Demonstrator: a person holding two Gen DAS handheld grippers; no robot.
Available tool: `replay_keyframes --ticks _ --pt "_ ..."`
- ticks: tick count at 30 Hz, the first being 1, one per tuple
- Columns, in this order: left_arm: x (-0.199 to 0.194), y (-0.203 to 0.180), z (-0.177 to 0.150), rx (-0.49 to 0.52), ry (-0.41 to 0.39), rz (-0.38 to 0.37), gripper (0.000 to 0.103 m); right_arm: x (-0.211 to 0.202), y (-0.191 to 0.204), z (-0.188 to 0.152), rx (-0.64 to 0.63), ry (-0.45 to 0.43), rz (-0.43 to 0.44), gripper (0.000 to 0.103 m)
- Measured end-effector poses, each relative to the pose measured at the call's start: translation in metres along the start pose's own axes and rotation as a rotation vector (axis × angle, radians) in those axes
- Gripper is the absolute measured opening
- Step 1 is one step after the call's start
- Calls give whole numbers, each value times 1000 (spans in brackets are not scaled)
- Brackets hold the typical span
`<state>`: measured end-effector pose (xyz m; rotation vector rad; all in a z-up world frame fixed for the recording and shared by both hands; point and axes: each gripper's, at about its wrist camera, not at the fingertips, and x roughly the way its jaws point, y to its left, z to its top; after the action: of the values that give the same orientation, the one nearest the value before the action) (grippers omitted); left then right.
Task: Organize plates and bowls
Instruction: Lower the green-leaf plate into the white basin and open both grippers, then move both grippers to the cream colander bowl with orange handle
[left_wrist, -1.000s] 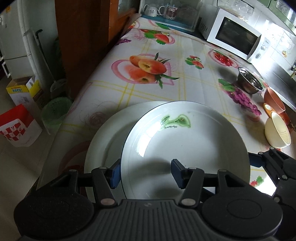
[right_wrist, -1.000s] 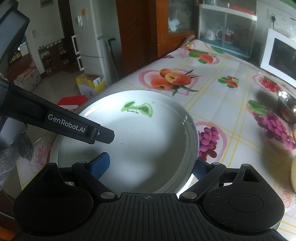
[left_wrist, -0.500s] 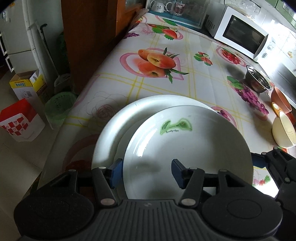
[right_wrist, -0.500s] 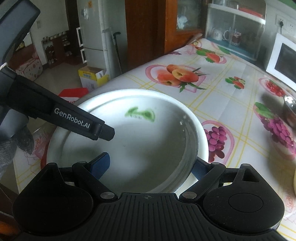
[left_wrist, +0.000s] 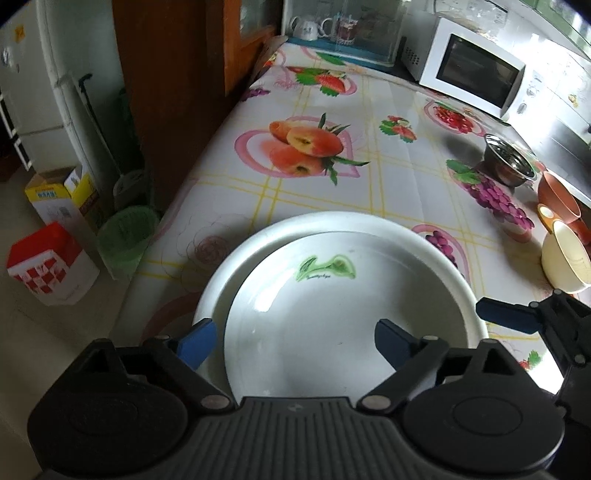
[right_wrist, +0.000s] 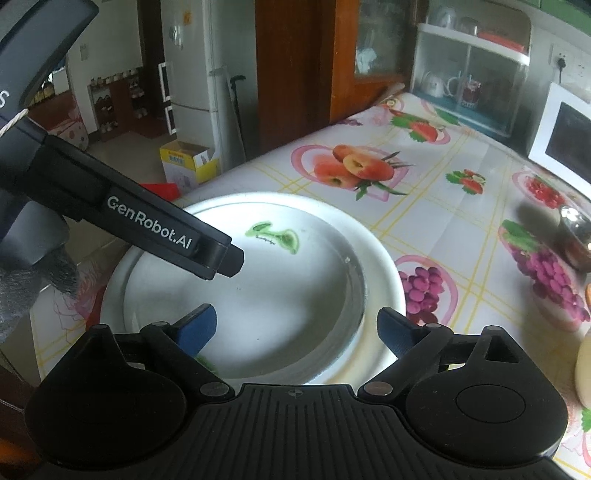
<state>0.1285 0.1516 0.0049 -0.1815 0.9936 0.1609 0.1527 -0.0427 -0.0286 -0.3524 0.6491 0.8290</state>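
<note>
A white plate with a green mark (left_wrist: 332, 317) lies nested inside a larger white plate (left_wrist: 236, 266) on the fruit-print tablecloth. My left gripper (left_wrist: 291, 341) is open, its blue fingers straddling the near rim of the inner plate without closing on it. My right gripper (right_wrist: 295, 328) is open too, over the same stack (right_wrist: 266, 295), and its blue finger shows at the right in the left wrist view (left_wrist: 506, 317). The left gripper's black body (right_wrist: 147, 225) reaches over the plates in the right wrist view.
A steel bowl (left_wrist: 509, 164), an orange bowl (left_wrist: 557, 197) and a cream bowl (left_wrist: 567, 258) stand at the table's right edge. A white microwave (left_wrist: 476, 70) and a cup rack (left_wrist: 340, 29) are at the back. The table's left edge drops to boxes on the floor.
The smaller plate has come down from a tilted, offset position and now sits centred inside the larger plate. Both grippers have drawn back slightly and stand open.
</note>
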Motion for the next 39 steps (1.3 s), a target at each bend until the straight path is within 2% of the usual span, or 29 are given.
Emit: replay_keyframes --ticks 3,5,13,29,39 --pt "-4 -6 1 12 -12 -2 102 -6 -6 1 19 -6 -6 97" --pt "-9 -11 3 29 -27 0 103 -10 -11 1 32 -10 -13 97" --pt "-17 -33 11 59 -48 -25 103 -25 -31 -1 83 -23 -34 98" --pt "-9 -116 26 186 -43 -102 103 -54 -74 -14 131 -41 -127 99" --pt "6 -162 36 256 -27 -122 103 -65 -113 -27 191 -29 -190 99"
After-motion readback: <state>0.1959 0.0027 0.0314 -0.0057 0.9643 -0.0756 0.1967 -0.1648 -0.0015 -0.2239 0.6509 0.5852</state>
